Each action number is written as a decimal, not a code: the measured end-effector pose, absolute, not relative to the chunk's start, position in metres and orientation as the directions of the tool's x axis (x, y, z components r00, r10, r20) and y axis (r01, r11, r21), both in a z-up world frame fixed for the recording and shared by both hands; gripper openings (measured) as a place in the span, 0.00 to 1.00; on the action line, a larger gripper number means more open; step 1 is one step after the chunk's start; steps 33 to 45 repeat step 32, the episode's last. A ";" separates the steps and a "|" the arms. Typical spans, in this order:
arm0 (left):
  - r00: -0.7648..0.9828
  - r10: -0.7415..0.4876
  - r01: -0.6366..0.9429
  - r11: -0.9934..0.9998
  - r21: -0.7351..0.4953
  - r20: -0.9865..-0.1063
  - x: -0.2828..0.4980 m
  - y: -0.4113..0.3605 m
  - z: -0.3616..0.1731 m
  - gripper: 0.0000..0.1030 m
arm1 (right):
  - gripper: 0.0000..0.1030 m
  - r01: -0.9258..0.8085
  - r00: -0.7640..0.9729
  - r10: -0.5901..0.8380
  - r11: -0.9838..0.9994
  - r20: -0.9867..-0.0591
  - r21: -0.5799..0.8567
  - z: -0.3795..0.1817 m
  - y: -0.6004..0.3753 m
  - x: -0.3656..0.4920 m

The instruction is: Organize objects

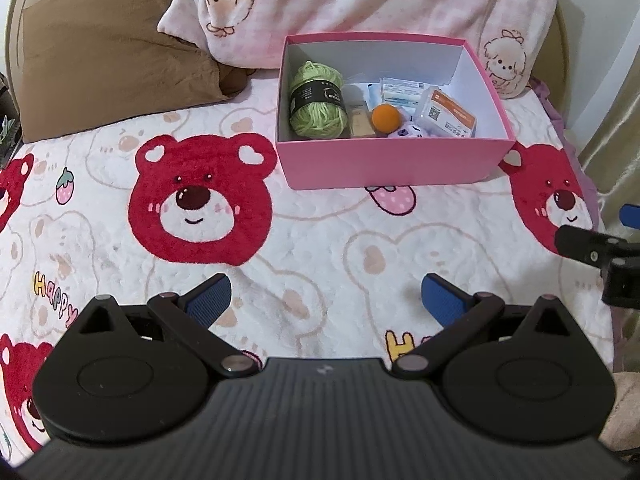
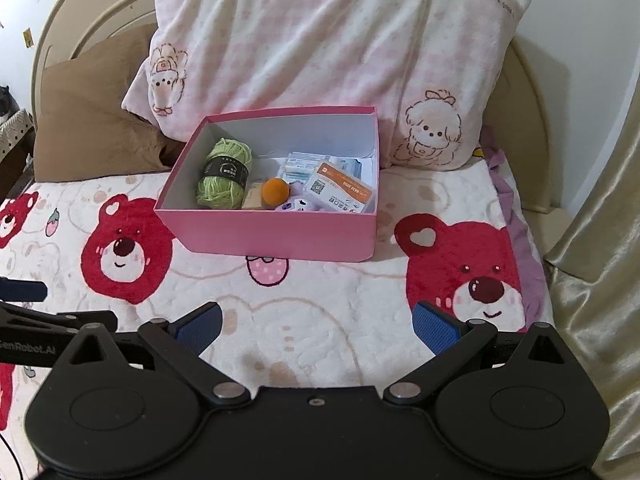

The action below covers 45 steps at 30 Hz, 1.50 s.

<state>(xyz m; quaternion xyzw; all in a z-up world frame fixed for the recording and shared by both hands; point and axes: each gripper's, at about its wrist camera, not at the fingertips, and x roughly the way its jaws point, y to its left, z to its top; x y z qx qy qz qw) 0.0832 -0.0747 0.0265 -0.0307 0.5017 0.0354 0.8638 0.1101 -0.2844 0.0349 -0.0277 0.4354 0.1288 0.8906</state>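
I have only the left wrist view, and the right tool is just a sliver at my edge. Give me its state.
Observer: The right tool is open, with nothing between its fingers. It is over the bear blanket, short of the pink box.
Operator: Describe the pink pillow's top right corner. It's cropped for me.
Observer: The pink pillow has small dark lettering printed near that corner, too small to read fully.
Operator: Check the red bear print on the right; the tool blocks it.
Observer: That red bear print shows its whole face, with nothing lying on it.
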 end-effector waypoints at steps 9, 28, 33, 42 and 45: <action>0.488 0.033 -0.108 0.994 -0.023 -0.872 0.085 -0.069 0.025 1.00 | 1.00 -0.252 0.585 0.198 0.966 -0.786 0.056 0.034 -0.284 0.110; 0.516 0.046 -0.117 0.993 -0.018 -0.856 0.082 -0.068 0.033 1.00 | 1.00 -0.260 0.599 0.193 0.965 -0.777 0.039 0.040 -0.281 0.103; 0.516 0.044 -0.115 0.993 -0.019 -0.856 0.082 -0.068 0.034 1.00 | 1.00 -0.262 0.598 0.193 0.964 -0.778 0.038 0.040 -0.281 0.103; 0.516 0.044 -0.115 0.993 -0.019 -0.856 0.082 -0.068 0.034 1.00 | 1.00 -0.262 0.598 0.193 0.964 -0.778 0.038 0.040 -0.281 0.103; 0.516 0.044 -0.115 0.993 -0.019 -0.856 0.082 -0.068 0.034 1.00 | 1.00 -0.262 0.598 0.193 0.964 -0.778 0.038 0.040 -0.281 0.103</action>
